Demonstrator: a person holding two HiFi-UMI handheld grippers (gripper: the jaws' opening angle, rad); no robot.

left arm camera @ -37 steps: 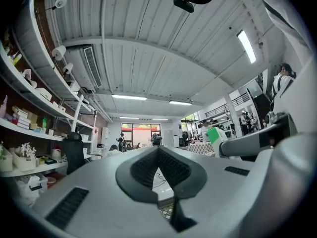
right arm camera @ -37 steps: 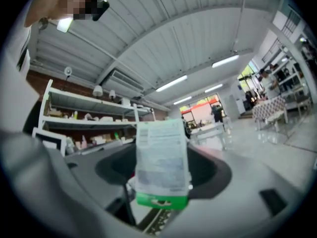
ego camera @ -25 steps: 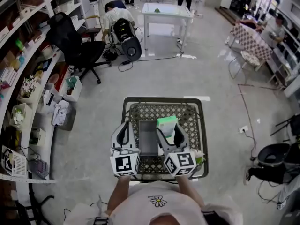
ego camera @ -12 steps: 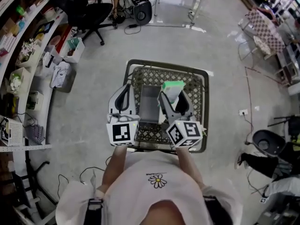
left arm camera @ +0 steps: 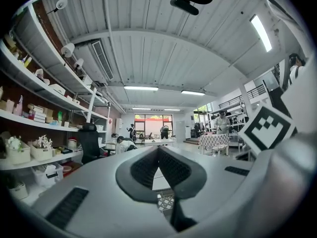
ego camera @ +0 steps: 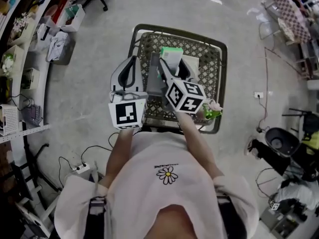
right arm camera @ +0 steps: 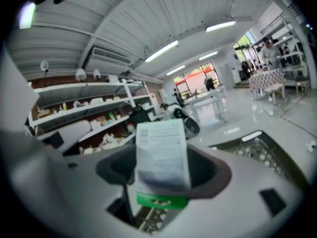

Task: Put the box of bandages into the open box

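Note:
In the head view my right gripper point(ego camera: 174, 66) is shut on the white and green box of bandages point(ego camera: 172, 58), which it holds above the wire shopping cart point(ego camera: 221, 78). A grey open box point(ego camera: 153, 85) stands inside the cart, just left of and below the bandage box. My left gripper point(ego camera: 130, 63) hovers over the cart's left rim, shut, with nothing in it. The right gripper view shows the bandage box point(right arm camera: 162, 155) upright between the jaws of the right gripper point(right arm camera: 163, 170). In the left gripper view the left gripper point(left arm camera: 158, 155) has its pads together.
Shelves with small goods point(ego camera: 15, 44) run along the left. Cables and a power strip point(ego camera: 79, 168) lie on the floor near my feet. A pink and green item point(ego camera: 212, 109) sits at the cart's near right corner. A black bin point(ego camera: 279, 139) stands to the right.
The head camera has tipped further down, so the cart sits higher in the view. The right gripper has tilted inward with the bandage box toward the grey box. The left gripper stays shut beside it.

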